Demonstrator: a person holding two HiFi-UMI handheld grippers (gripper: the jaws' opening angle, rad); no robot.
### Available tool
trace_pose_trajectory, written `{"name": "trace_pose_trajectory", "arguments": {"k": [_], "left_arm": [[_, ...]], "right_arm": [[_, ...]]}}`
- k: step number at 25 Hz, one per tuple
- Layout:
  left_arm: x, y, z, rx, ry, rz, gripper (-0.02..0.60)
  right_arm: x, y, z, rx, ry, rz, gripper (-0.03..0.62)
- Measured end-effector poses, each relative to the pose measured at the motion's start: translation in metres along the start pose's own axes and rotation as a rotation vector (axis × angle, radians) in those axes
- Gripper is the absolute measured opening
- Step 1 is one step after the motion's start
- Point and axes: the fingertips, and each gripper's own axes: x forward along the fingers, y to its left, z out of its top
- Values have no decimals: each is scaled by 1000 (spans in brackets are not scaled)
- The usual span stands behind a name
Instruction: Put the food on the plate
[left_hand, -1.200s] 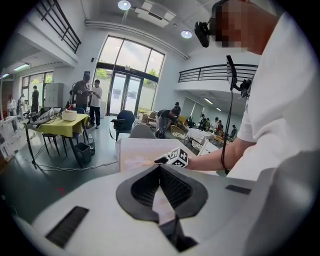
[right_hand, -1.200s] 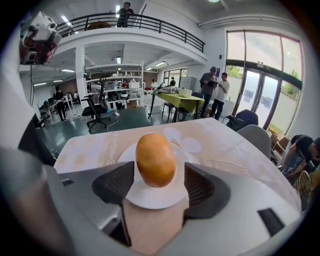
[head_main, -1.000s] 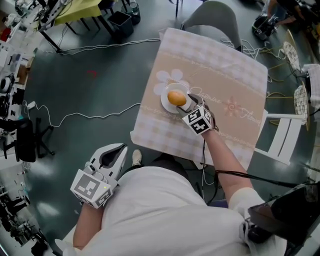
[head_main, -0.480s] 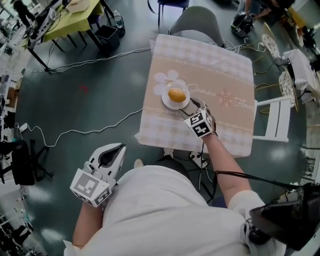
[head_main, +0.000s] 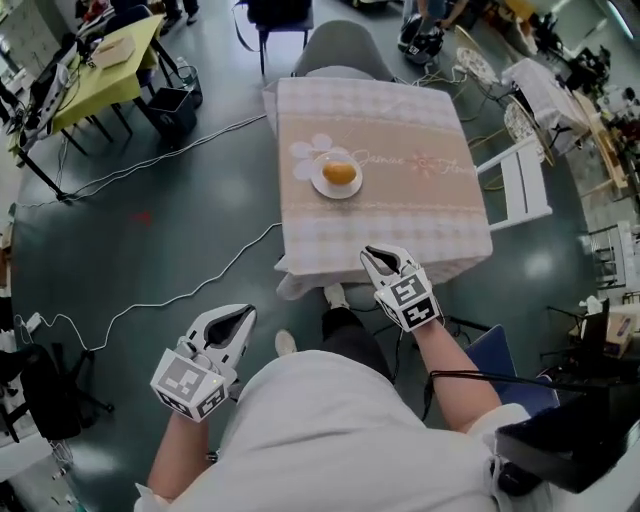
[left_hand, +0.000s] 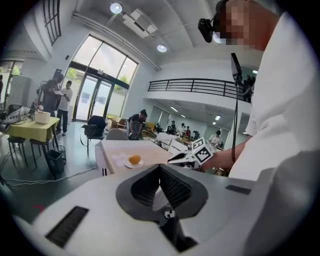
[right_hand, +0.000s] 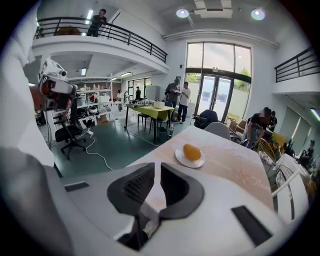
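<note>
An orange-yellow piece of food (head_main: 339, 173) lies on a small white plate (head_main: 318, 183) on the checked tablecloth of the table (head_main: 400, 210). My right gripper (head_main: 377, 256) hovers at the table's near edge, well short of the plate. Its jaws are closing to a narrow gap with nothing between them. In the right gripper view the food (right_hand: 191, 151) and plate (right_hand: 189, 161) lie ahead of the right gripper (right_hand: 157, 167). My left gripper (head_main: 232, 318) hangs low at the person's left side over the floor, shut and empty. The left gripper view shows the food (left_hand: 134, 159) far off.
A grey chair (head_main: 345, 45) stands at the table's far side and a white chair (head_main: 520, 185) at its right. Cables (head_main: 170, 290) run across the dark floor on the left. A yellow-green table (head_main: 100, 60) stands at the far left. Several people are in the room.
My right gripper has drawn back from beside the plate to the table's near edge, and its jaws have narrowed. The food stays on the plate. The left gripper has barely moved.
</note>
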Motion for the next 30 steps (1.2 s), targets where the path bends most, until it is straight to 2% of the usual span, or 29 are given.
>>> {"name": "trace_pose_trajectory", "arguments": {"k": [4, 9, 14, 19, 30], "left_arm": [[-7, -13, -26, 7, 45, -74, 9], [1, -48, -24, 71, 50, -153, 9], [16, -83, -19, 102, 44, -208, 11], [33, -130, -21, 125, 56, -244, 9], [52, -228, -42, 143, 77, -239, 9]], "right_arm": [[-50, 64, -5, 63, -19, 25, 17], [-100, 109, -5, 72, -49, 42, 12], [-138, 117, 3, 17, -105, 19, 12], [-174, 117, -9, 11, -142, 20, 12], [-244, 117, -51, -45, -186, 51, 12]]}}
